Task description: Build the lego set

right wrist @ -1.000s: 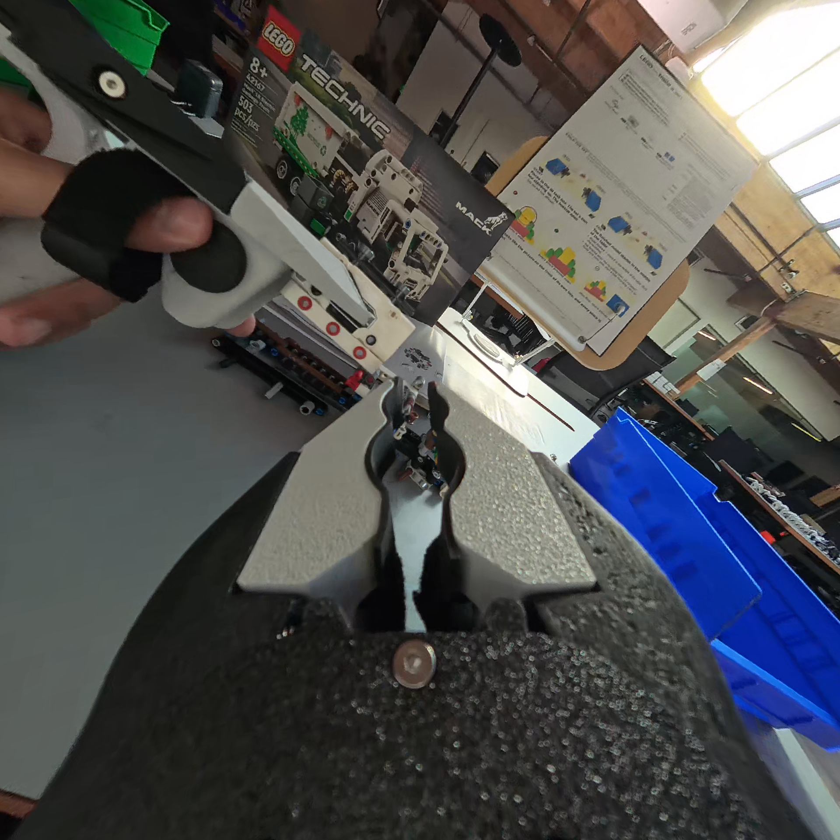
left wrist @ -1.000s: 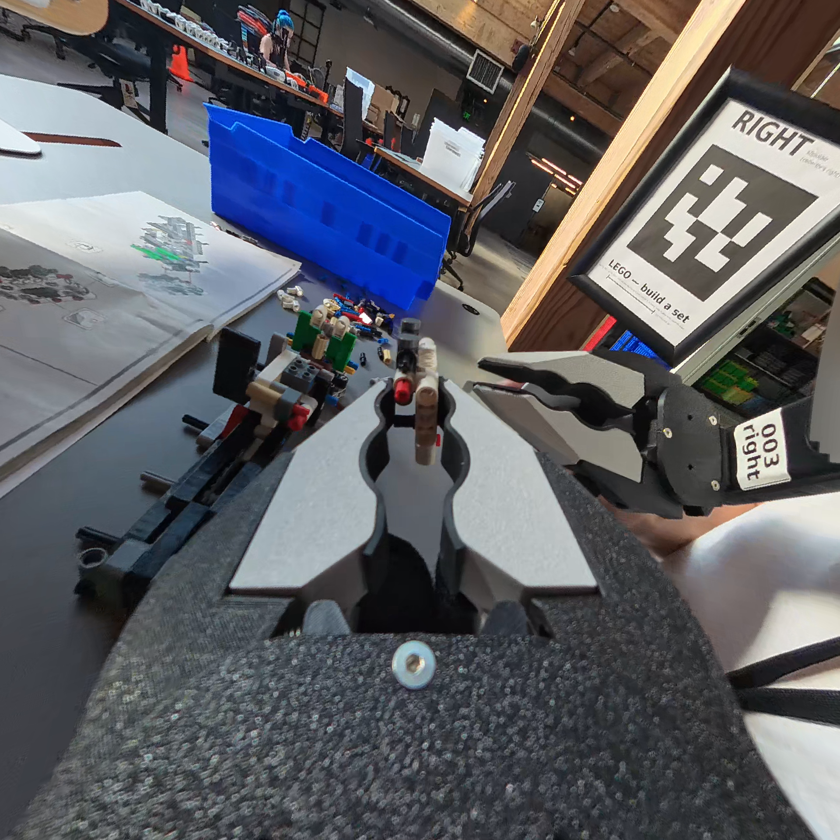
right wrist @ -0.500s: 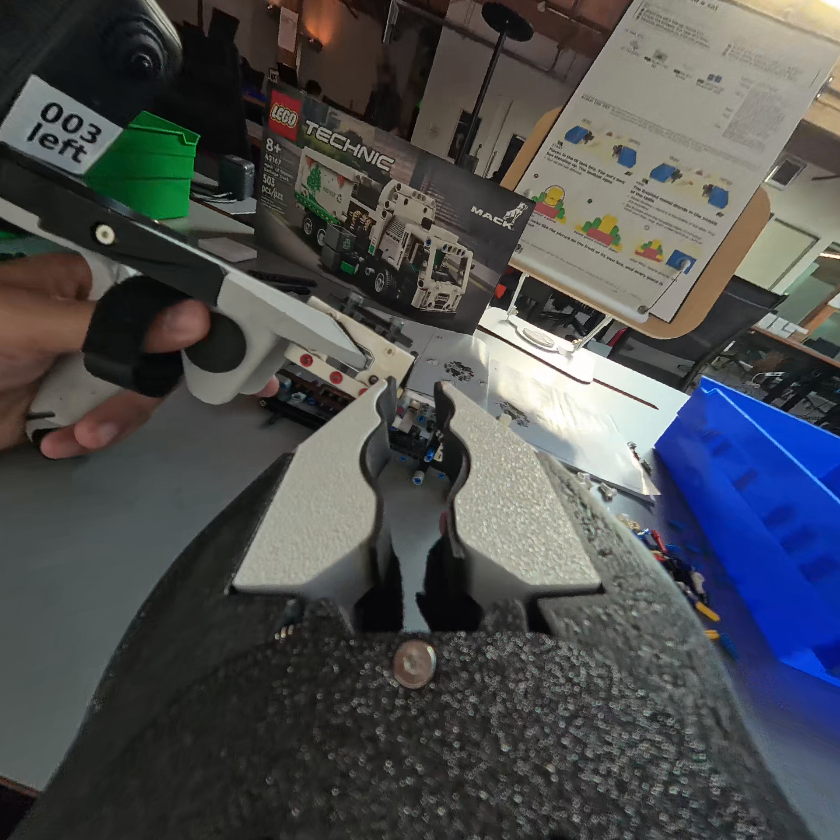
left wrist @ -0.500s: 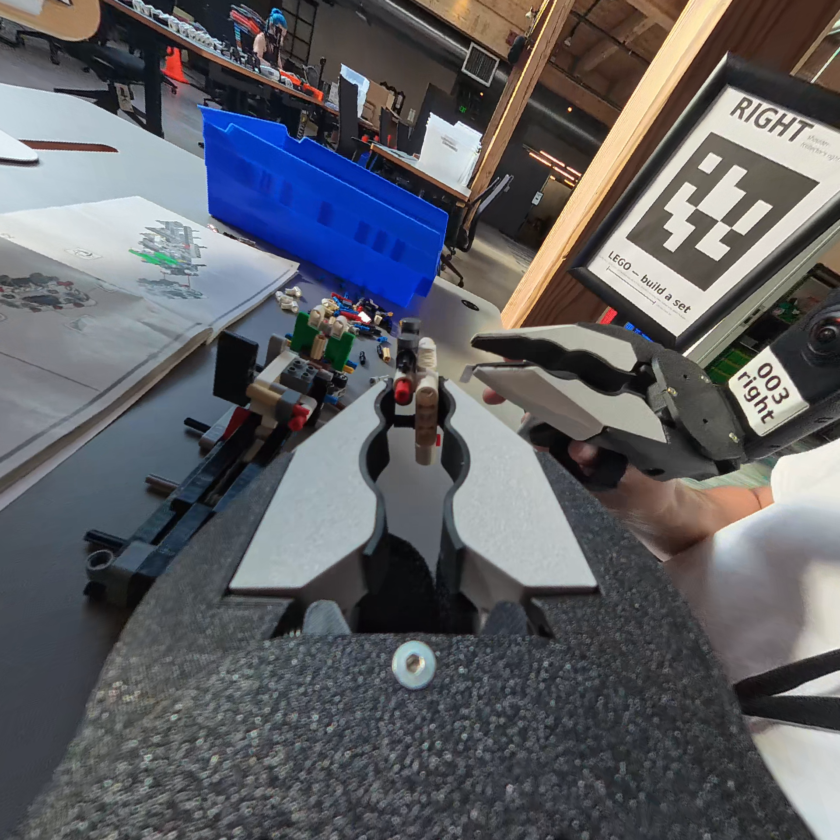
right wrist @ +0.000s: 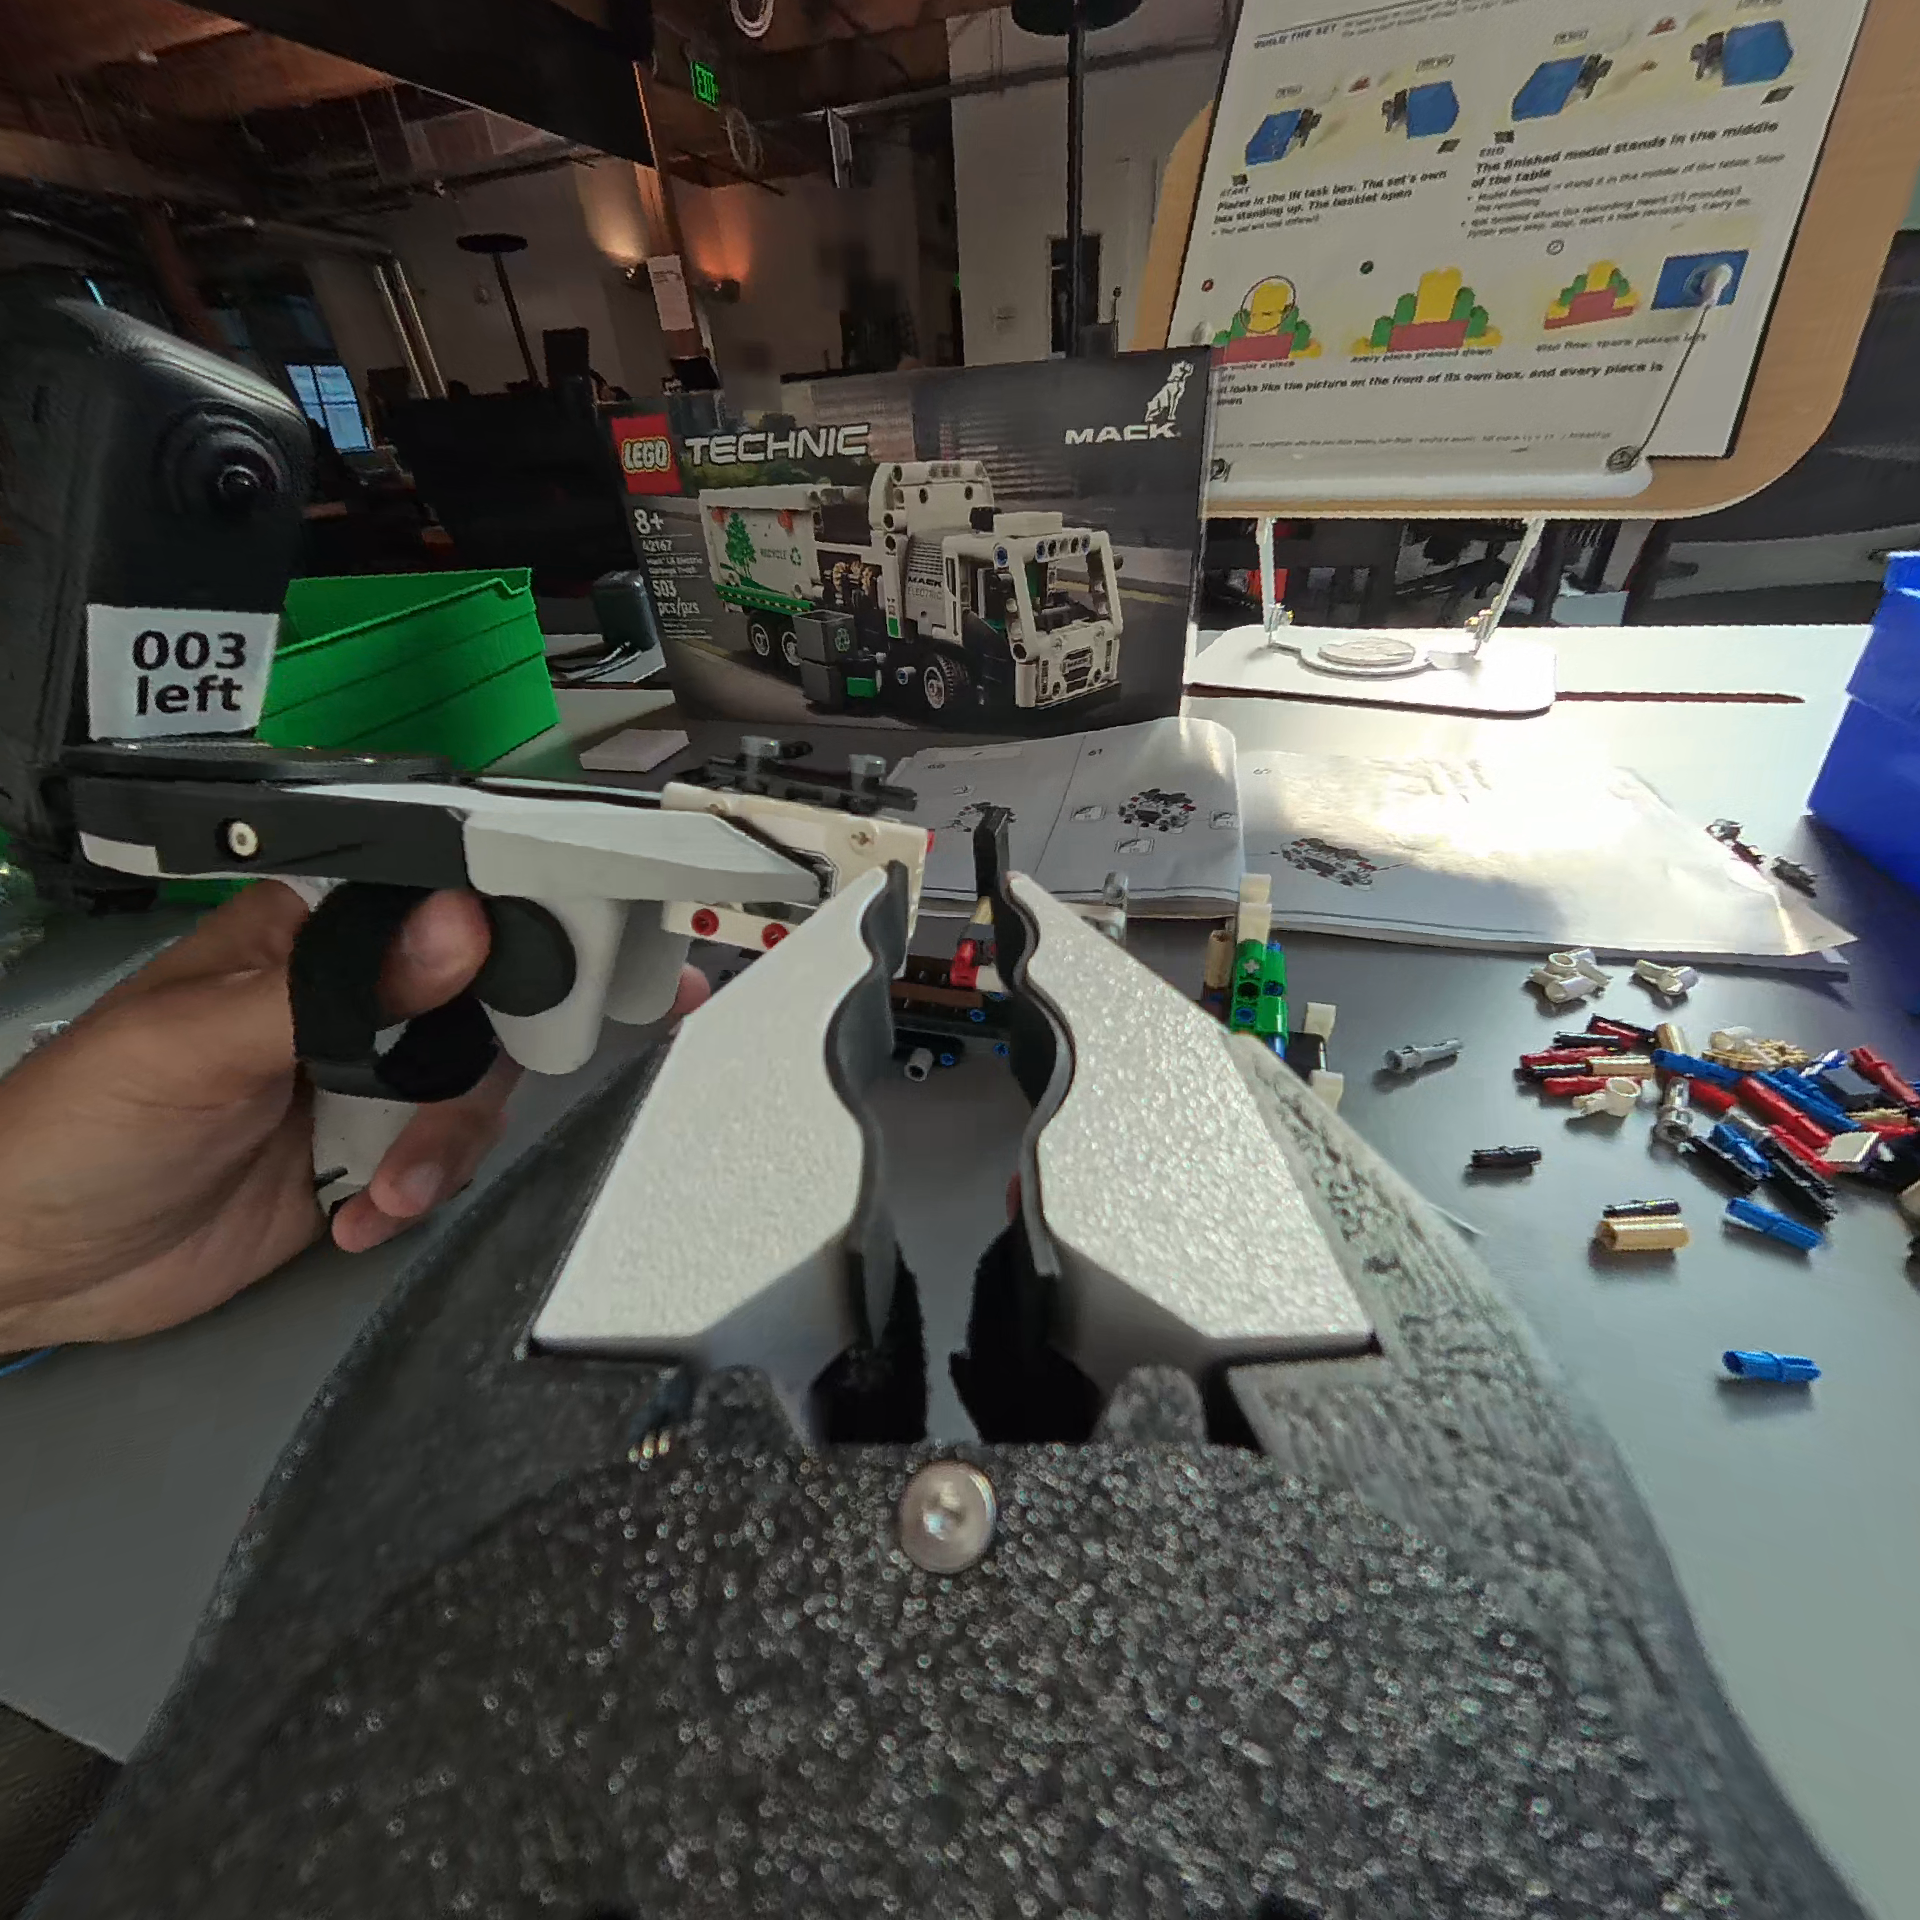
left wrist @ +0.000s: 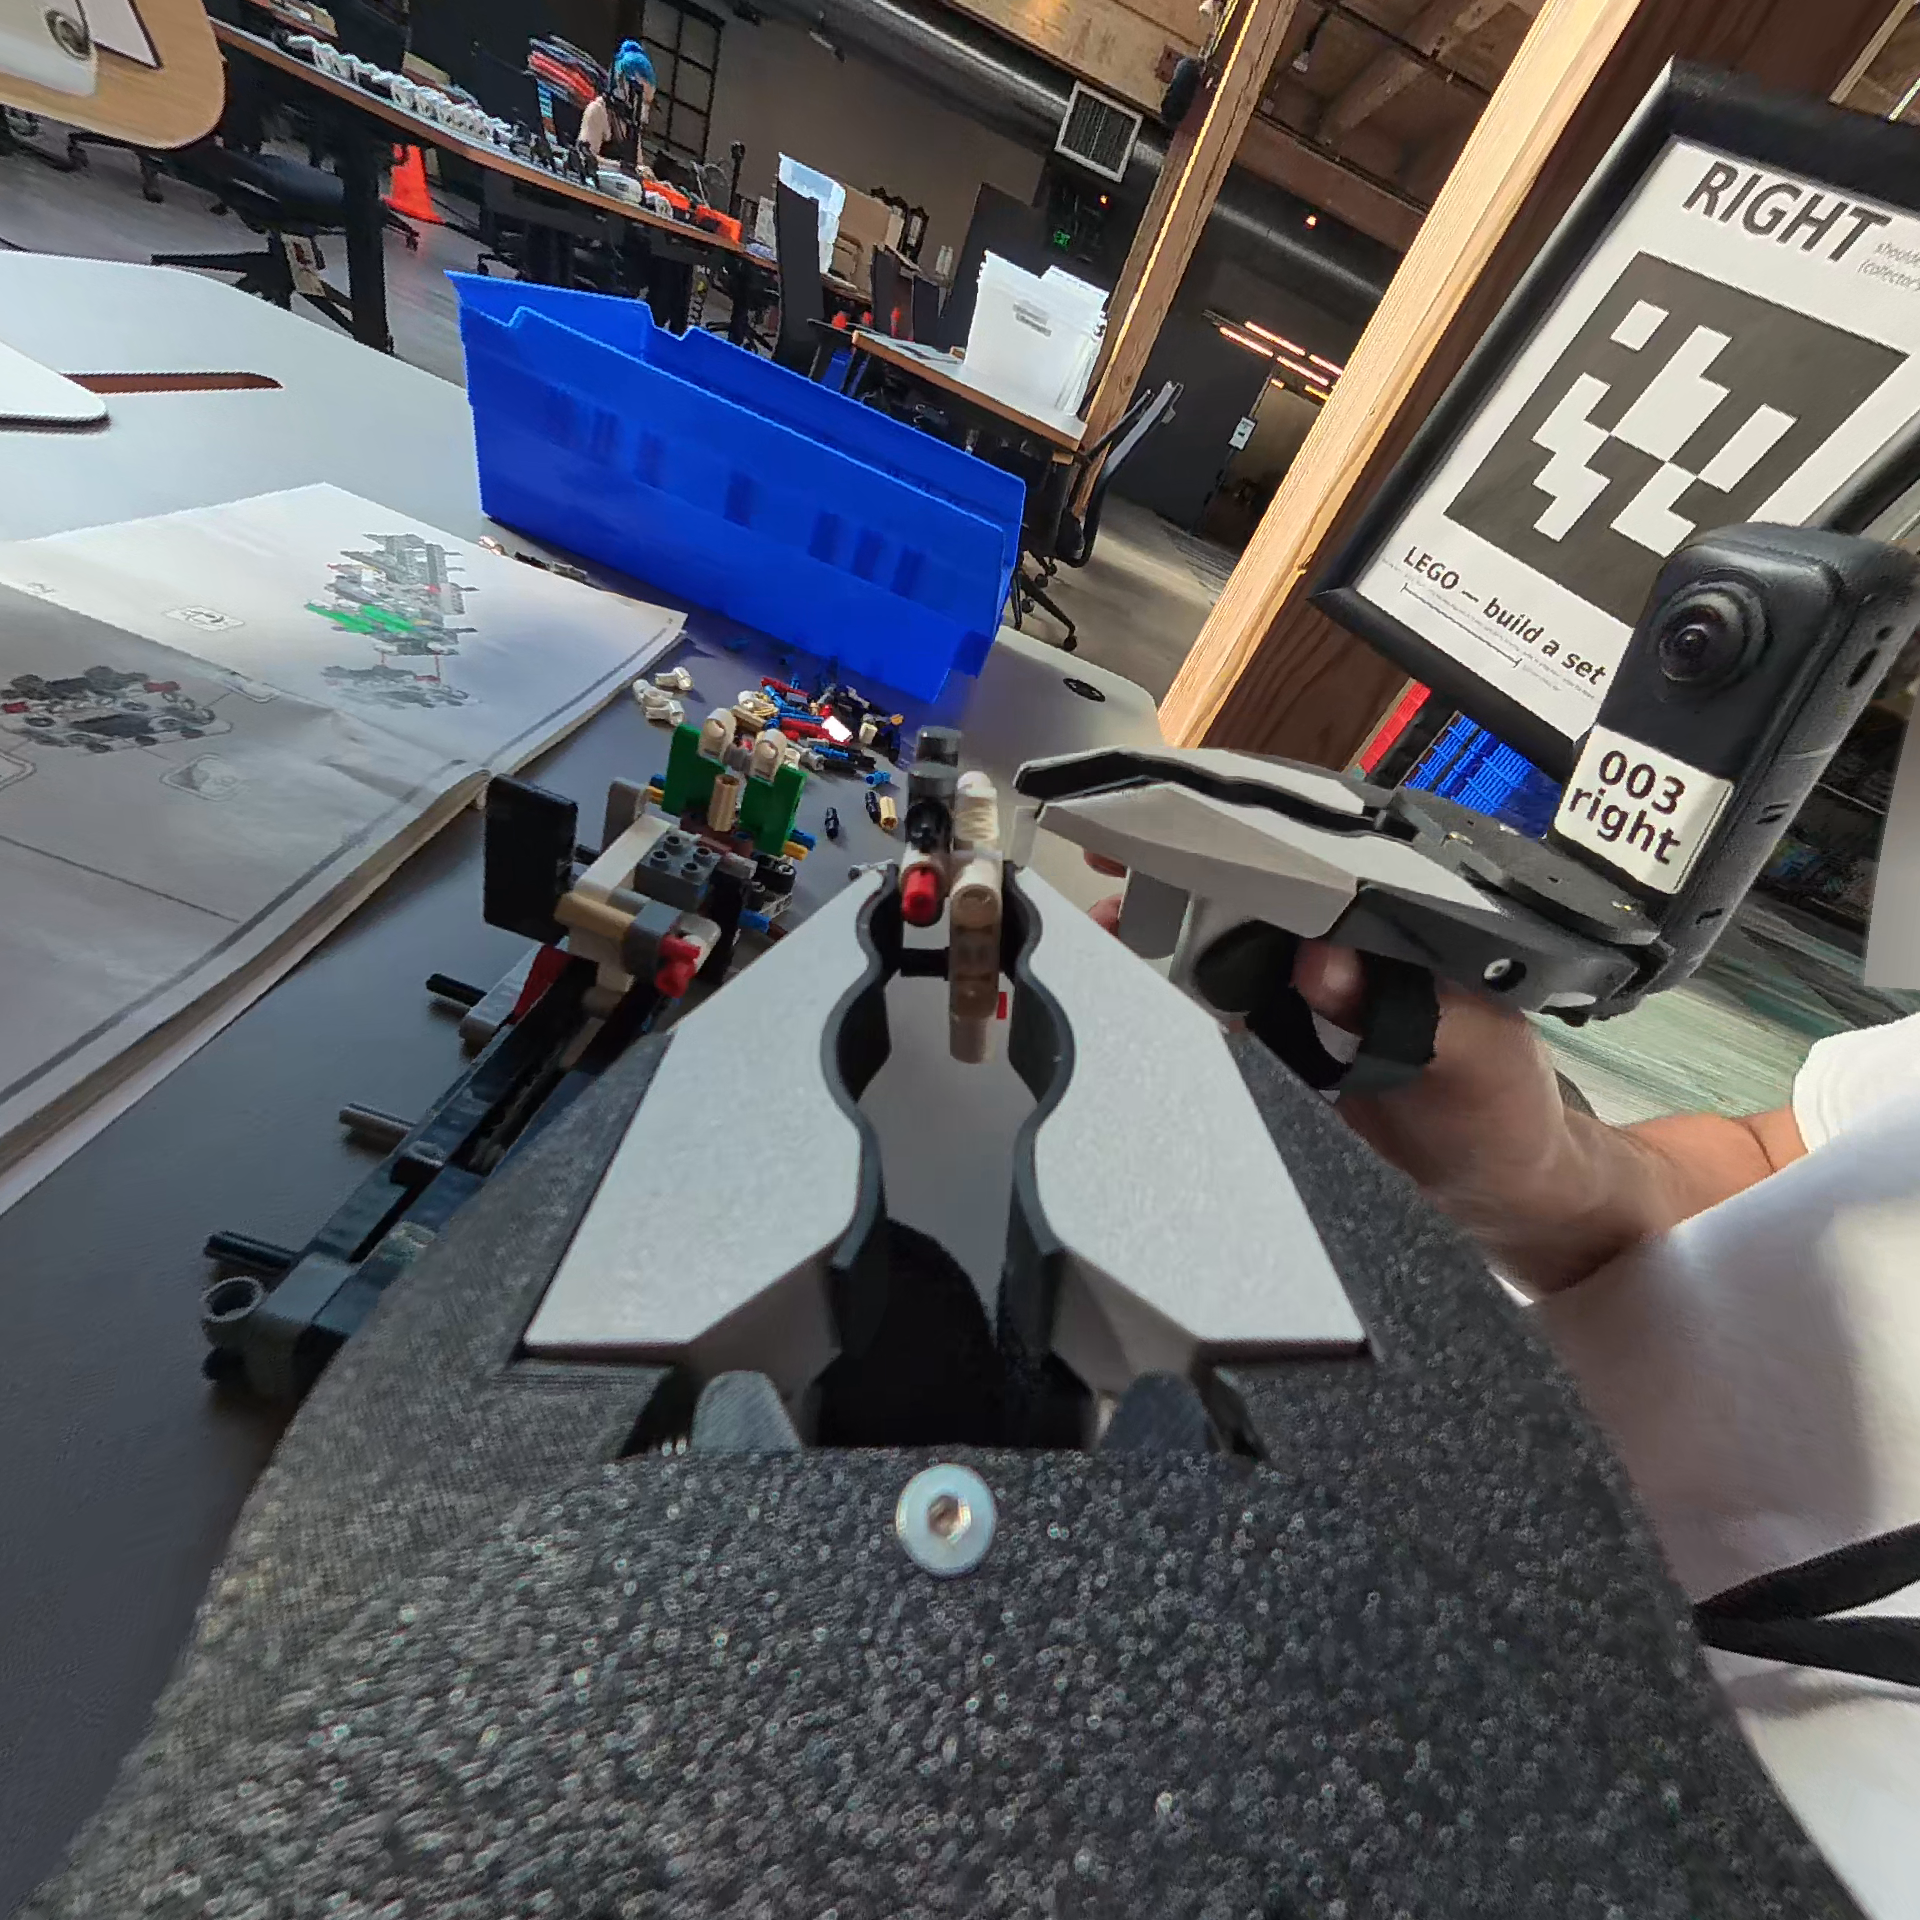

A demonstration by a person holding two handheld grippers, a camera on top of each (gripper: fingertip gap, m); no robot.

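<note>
My left gripper is shut on a small brick assembly of tan, red, black and grey parts, held above the dark table. My right gripper comes in from the right, its tips right beside that assembly. In the right wrist view the right gripper is open, with table showing between the pads. A thin black part with tan and red bits stands just past its tips. I cannot tell if it touches them. The left gripper shows there at left.
A partly built model lies left of the grippers. Loose pieces are scattered at right. An open booklet, a blue bin, the set's box, a green bin and a wooden post surround the work area. Both grippers' tips are close together, under 4 cm apart.
My right gripper has levelled out and swung in toward the assembly in my left gripper. Its jaws opened a little wider than a second ago. The left gripper kept still, grasp unchanged.
</note>
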